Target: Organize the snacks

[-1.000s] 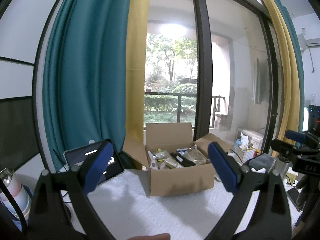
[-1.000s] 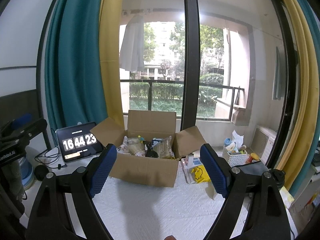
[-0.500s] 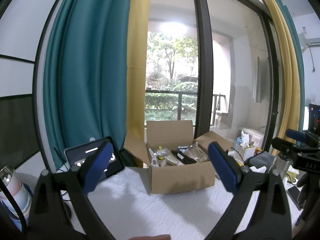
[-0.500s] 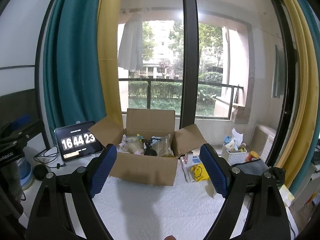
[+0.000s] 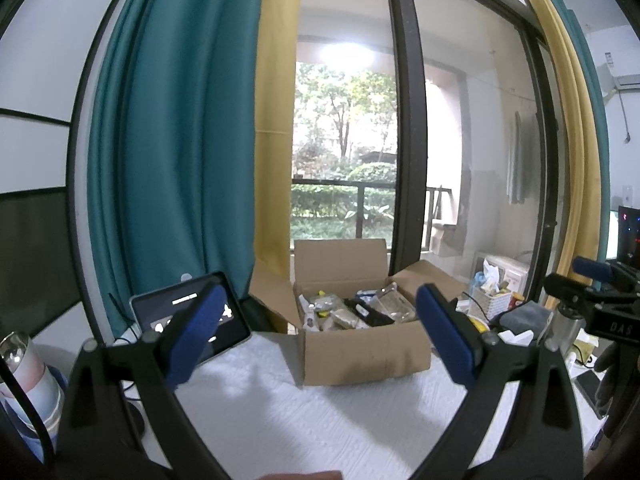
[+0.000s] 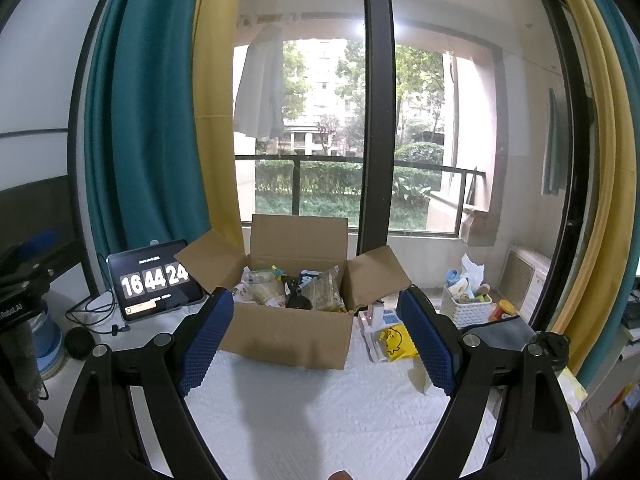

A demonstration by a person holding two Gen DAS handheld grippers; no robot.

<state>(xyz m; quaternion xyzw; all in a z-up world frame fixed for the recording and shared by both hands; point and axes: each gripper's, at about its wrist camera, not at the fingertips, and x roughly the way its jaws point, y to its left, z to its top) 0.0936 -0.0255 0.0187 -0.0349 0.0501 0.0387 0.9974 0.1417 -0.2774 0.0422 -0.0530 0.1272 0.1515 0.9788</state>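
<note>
An open cardboard box (image 5: 364,350) stands on the white table cloth (image 5: 304,416), filled with several snack packets (image 5: 352,310). In the right wrist view the same box (image 6: 288,340) holds snack packets (image 6: 292,292). My left gripper (image 5: 320,336) is open and empty, held above the table in front of the box. My right gripper (image 6: 316,340) is open and empty, also short of the box. The right gripper's body shows at the right edge of the left wrist view (image 5: 600,300).
A tablet showing a clock (image 6: 154,280) stands left of the box. A yellow packet (image 6: 394,342) and a white basket (image 6: 468,306) lie to the right. A tumbler (image 5: 24,376) stands at the far left. Window and curtains are behind.
Both views have drifted slightly; the box sits a little higher and farther in the left wrist view. The clock changed from 16:44:23 to 16:44:24. Both grippers stay open.
</note>
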